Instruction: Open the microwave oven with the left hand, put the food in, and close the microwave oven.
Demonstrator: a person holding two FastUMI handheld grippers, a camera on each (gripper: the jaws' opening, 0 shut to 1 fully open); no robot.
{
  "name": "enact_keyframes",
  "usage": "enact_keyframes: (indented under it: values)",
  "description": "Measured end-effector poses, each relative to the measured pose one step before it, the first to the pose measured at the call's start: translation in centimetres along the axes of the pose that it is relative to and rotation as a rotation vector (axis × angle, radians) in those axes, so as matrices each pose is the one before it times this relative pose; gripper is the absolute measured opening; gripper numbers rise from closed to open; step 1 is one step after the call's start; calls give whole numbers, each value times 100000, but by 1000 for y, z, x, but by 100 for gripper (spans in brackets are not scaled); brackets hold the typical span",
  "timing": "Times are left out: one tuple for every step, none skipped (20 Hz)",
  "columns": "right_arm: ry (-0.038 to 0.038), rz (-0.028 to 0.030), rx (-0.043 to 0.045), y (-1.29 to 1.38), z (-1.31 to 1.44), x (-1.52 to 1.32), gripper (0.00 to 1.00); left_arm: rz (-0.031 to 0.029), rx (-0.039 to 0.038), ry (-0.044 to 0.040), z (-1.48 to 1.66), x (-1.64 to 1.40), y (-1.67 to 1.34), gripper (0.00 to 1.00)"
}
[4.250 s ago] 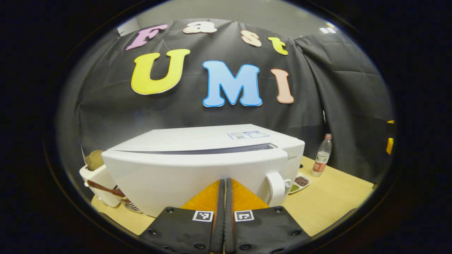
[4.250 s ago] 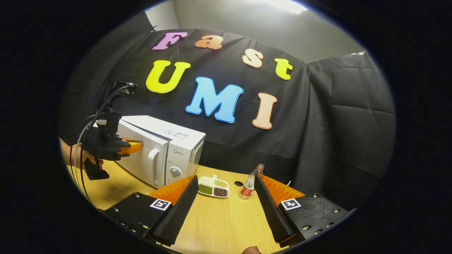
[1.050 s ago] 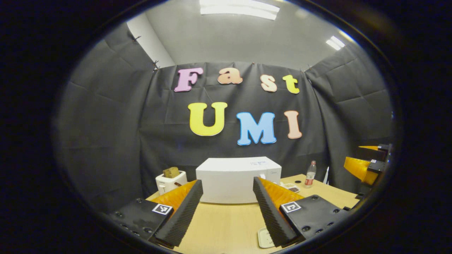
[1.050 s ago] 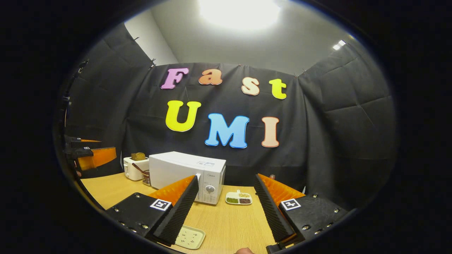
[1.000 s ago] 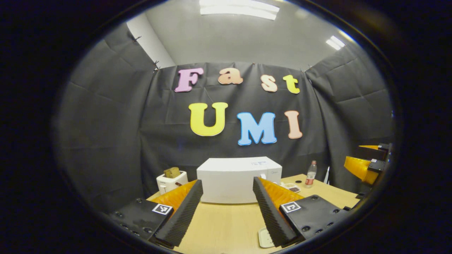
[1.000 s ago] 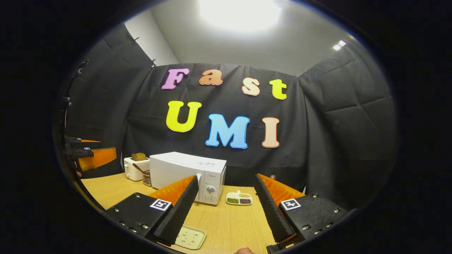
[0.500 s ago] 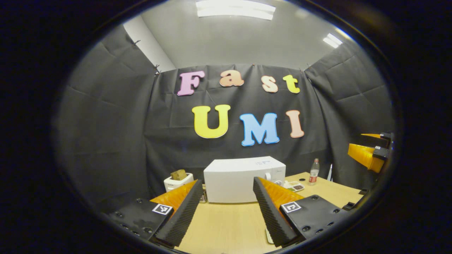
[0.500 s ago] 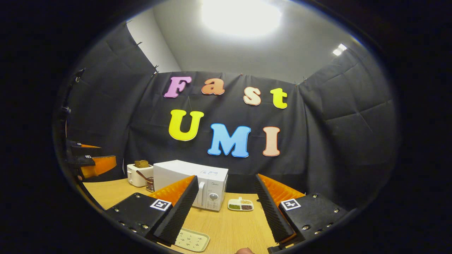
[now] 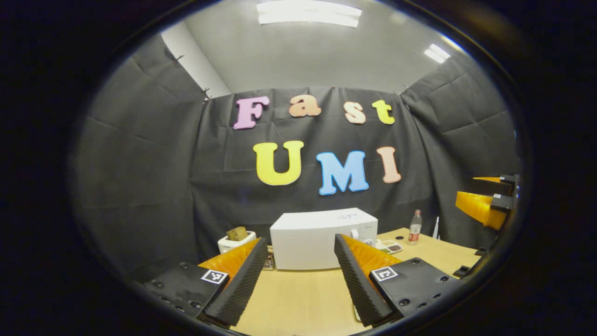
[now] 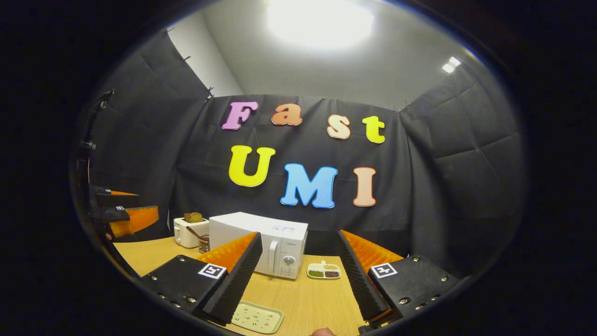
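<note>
Both grippers gape empty: left gripper (image 9: 301, 275), right gripper (image 10: 298, 275).
I judge the shut microwave oven (image 10: 261, 242) at 12 o'clock may slide if nudged.

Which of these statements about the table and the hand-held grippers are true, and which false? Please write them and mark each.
1. The microwave door is shut. True.
2. The left hand-held gripper is shut on the door handle. False: it is open, well back from the microwave.
3. A toaster with bread stands beside the microwave. True.
4. The right hand-held gripper holds the divided dish. False: it is open and the dish lies on the table.
5. A bottle stands upright on the table. True.
</note>
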State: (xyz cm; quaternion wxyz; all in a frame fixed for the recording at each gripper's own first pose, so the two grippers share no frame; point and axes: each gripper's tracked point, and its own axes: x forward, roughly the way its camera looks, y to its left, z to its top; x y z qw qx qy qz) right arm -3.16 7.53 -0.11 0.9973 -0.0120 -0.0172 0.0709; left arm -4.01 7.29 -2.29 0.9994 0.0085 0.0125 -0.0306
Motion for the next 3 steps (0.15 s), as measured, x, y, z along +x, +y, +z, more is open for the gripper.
enact_keyframes:
  values:
    - [-608,-364,404,-70,244,1,96,-108,18,-386,221,-1,-6,96]
    - [-347,-318,717,28,131,-7,96,-230,151,-255,190,-12,-75,97]
    - [-100,-42,673,130,107,37,96,192,334,-521,223,-126,159,97]
